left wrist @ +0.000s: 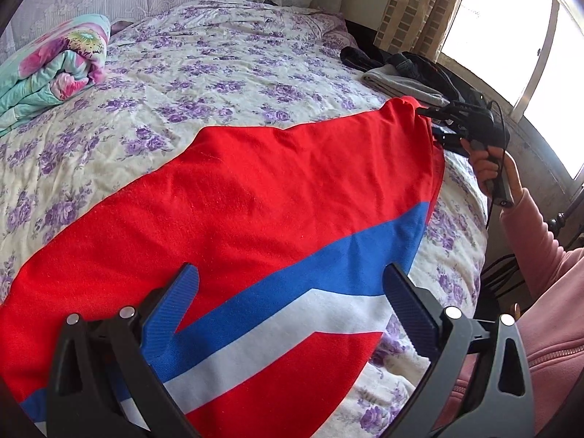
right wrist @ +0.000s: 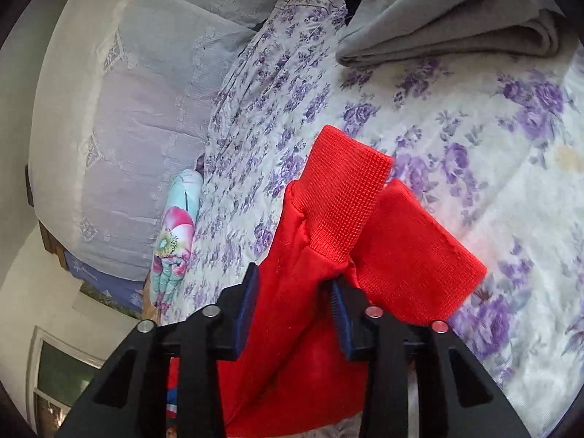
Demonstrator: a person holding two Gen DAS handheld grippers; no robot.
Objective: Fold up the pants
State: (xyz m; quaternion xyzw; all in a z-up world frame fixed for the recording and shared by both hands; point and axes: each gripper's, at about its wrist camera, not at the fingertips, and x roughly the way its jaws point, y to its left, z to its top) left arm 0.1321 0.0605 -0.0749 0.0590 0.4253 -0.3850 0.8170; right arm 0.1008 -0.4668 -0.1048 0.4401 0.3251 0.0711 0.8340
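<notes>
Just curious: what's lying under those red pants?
The pants lie on the flowered sheet, which shows all around them. Whatever is directly beneath the cloth is covered, so I cannot tell.

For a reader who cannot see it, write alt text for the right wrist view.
The right gripper clamps bunched red pants near their ribbed cuffs, above a bedspread with purple flowers. A folded grey garment lies beyond.

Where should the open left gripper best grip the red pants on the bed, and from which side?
Probably the near edge of the red pants, where the blue and white stripes run: it lies flat between the left gripper's open fingers. Approach from above, pinching a fold.
</notes>
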